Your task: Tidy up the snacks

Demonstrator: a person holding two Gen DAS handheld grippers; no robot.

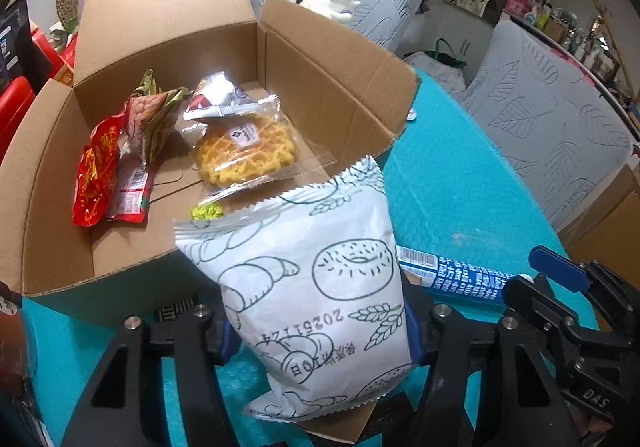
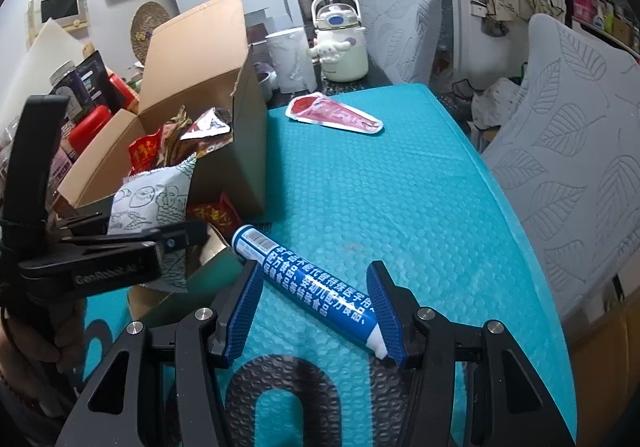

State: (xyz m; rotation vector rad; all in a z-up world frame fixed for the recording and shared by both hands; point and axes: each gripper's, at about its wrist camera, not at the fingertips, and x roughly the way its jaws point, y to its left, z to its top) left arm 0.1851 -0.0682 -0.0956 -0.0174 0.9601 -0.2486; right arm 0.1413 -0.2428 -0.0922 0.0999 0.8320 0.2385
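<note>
A white snack bag [image 1: 316,287] printed with bread drawings stands upright at the near edge of an open cardboard box [image 1: 320,59]. My left gripper [image 1: 322,327] is shut on its lower half, a blue pad pressing each side. The box holds a yellow noodle cake pack [image 1: 244,151], a red packet [image 1: 96,175] and other wrapped snacks. A blue tube-shaped packet [image 2: 312,279] lies slantwise on the teal mat [image 2: 400,187]. My right gripper [image 2: 314,271] stands open astride it, with the packet's near end against the right pad. Seen from the right, the left gripper [image 2: 176,239] grips the bag beside the box.
A red-and-white pouch [image 2: 336,115] lies on the mat's far side. Another red packet [image 2: 212,215] rests against the box's outer wall. A white kettle [image 2: 340,43] and cup [image 2: 290,59] stand beyond the mat. Grey leaf-pattern chairs [image 2: 560,151] line the right side.
</note>
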